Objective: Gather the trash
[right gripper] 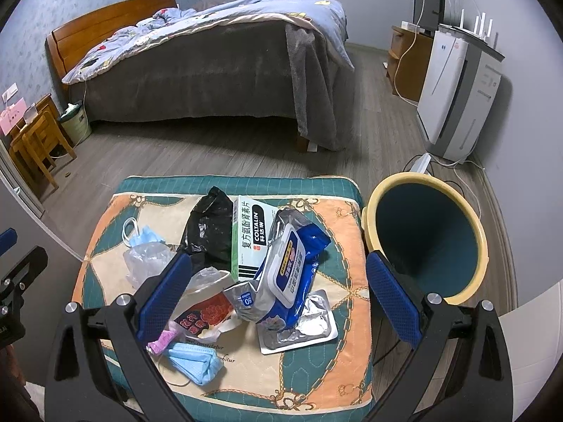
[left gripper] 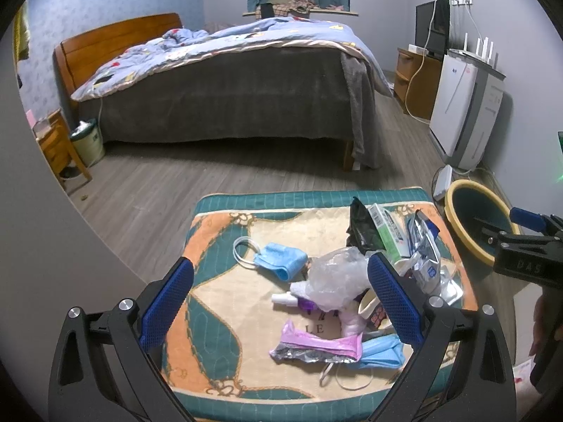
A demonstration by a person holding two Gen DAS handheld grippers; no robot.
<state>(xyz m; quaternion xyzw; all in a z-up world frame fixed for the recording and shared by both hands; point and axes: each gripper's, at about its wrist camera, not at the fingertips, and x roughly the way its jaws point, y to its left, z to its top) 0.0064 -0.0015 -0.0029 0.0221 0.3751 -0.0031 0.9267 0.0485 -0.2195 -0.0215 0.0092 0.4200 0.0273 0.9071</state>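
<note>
Left gripper [left gripper: 279,302]: jaws wide, empty, above cushion [left gripper: 218,246]. Right gripper [right gripper: 279,299]: jaws wide, empty, above same cushion. Trash on cushion: masks [left gripper: 279,260], clear bag [left gripper: 334,274], wipes pack [right gripper: 290,270], green box [right gripper: 248,237], black bag [right gripper: 209,232], blister foil [right gripper: 309,330]. Bin [right gripper: 427,237] just right of cushion.

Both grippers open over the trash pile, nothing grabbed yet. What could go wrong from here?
1. The wet-wipe pack leans on the green medicine box and overlaps the blister foil; pulling one may drag the others.
2. The bin sits beside the cushion, below its edge, so light items like the clear plastic bag may miss it.
</note>
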